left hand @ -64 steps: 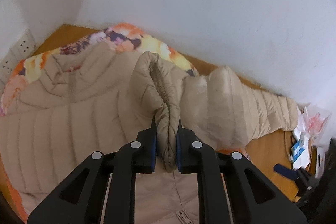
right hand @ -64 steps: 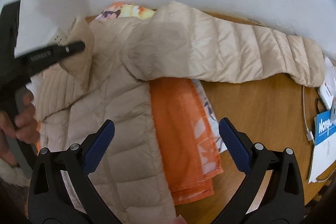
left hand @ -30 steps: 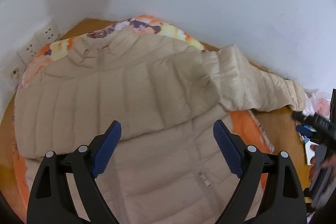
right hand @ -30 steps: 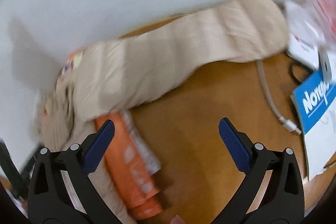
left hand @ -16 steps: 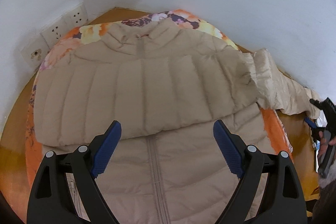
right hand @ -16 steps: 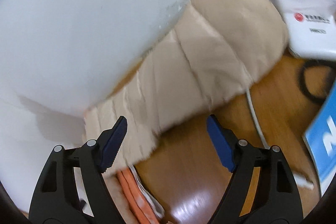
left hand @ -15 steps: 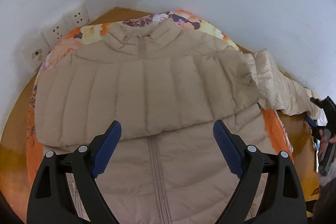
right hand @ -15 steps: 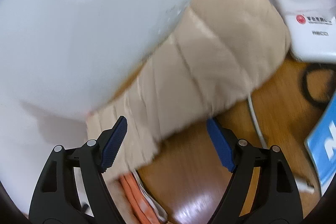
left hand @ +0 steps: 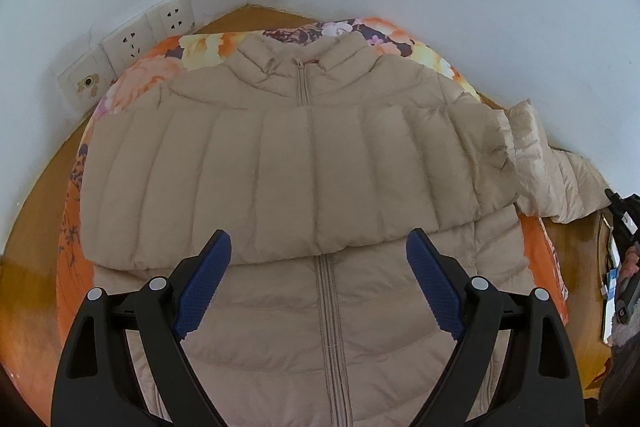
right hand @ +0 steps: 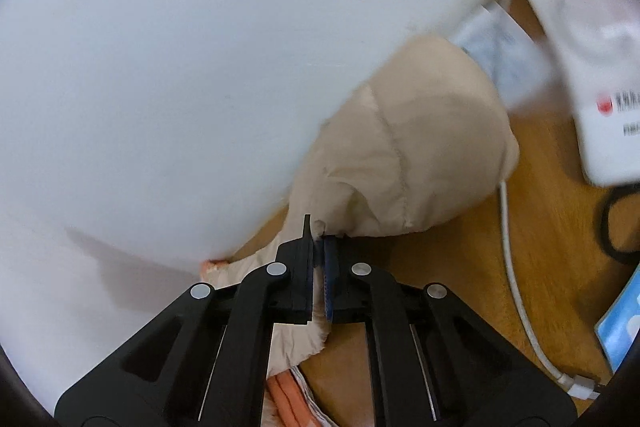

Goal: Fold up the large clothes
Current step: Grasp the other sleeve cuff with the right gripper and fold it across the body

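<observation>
Beige puffer jacket (left hand: 320,179) lies zipped, front up, on a floral orange cloth (left hand: 72,227) in the wooden table's (left hand: 36,195) corner; left gripper (left hand: 318,283) hovers spread above it, right gripper (right hand: 319,267) pinches its outstretched sleeve (right hand: 400,155) beside a white cable (right hand: 520,287).

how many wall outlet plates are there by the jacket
3, side by side on the wall left of the jacket: the nearest outlet plate, the middle plate, the farthest plate. More could sit outside the views.
</observation>
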`<state>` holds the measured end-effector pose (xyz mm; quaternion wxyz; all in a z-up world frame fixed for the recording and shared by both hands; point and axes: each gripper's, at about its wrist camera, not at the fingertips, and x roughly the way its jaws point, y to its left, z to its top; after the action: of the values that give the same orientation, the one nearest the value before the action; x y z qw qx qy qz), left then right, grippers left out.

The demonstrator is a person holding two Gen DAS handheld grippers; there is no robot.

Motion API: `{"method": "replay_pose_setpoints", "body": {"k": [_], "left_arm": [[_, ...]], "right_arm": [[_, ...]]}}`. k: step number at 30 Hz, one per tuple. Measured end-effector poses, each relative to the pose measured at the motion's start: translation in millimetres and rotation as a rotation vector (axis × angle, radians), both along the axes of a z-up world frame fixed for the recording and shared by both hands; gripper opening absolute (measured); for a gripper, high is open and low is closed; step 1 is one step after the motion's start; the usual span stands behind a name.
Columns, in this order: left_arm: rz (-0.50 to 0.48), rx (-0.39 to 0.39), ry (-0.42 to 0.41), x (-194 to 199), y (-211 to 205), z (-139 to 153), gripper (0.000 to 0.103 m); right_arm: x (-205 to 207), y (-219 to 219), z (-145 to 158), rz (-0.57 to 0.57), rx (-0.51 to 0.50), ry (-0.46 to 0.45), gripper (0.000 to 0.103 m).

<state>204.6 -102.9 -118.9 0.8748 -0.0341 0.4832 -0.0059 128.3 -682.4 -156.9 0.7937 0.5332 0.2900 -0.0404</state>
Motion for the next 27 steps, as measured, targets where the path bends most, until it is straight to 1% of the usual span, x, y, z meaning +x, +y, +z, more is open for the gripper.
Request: {"method": "replay_pose_setpoints", "body": {"k": [4, 7, 9, 11, 14, 17, 20, 25, 27], "left_arm": [[0.002, -0.001, -0.013, -0.7, 0.2, 3.6, 0.086], [0.022, 0.008, -0.043, -4.0, 3.6, 12.1, 0.086], [0.035, 0.020, -0.060, -4.8, 7.2, 17.9, 0.086], [0.048, 0.022, -0.071, -6.9, 14.1, 24.1, 0.086], [0.078, 0.016, -0.081, -9.4, 28.2, 30.3, 0.086], [0.118, -0.009, -0.076, -14.5, 48.2, 32.0, 0.086], [0.162, -0.007, -0.073, -20.1, 68.2, 32.9, 0.086], [0.206, -0.009, -0.072, -36.6, 98.6, 31.9, 0.086], [0.222, -0.009, -0.068, -41.7, 109.4, 30.4, 0.086]], "right_arm": [[10.0, 18.4, 13.3, 0.043, -0.071, 0.002, 0.005], [19.0, 36.0, 35.0, 0.098, -0.156, -0.018, 0.005], [25.0, 55.3, 57.8, 0.134, -0.256, -0.046, 0.004], [30.4, 74.6, 78.7, 0.172, -0.331, -0.086, 0.004], [43.2, 108.5, 107.3, 0.246, -0.396, -0.158, 0.004], [58.2, 149.9, 129.2, 0.352, -0.415, -0.227, 0.004], [71.8, 192.5, 145.7, 0.444, -0.415, -0.288, 0.004], [87.4, 270.0, 171.1, 0.573, -0.414, -0.393, 0.004], [91.1, 295.3, 176.2, 0.611, -0.419, -0.413, 0.004]]}}
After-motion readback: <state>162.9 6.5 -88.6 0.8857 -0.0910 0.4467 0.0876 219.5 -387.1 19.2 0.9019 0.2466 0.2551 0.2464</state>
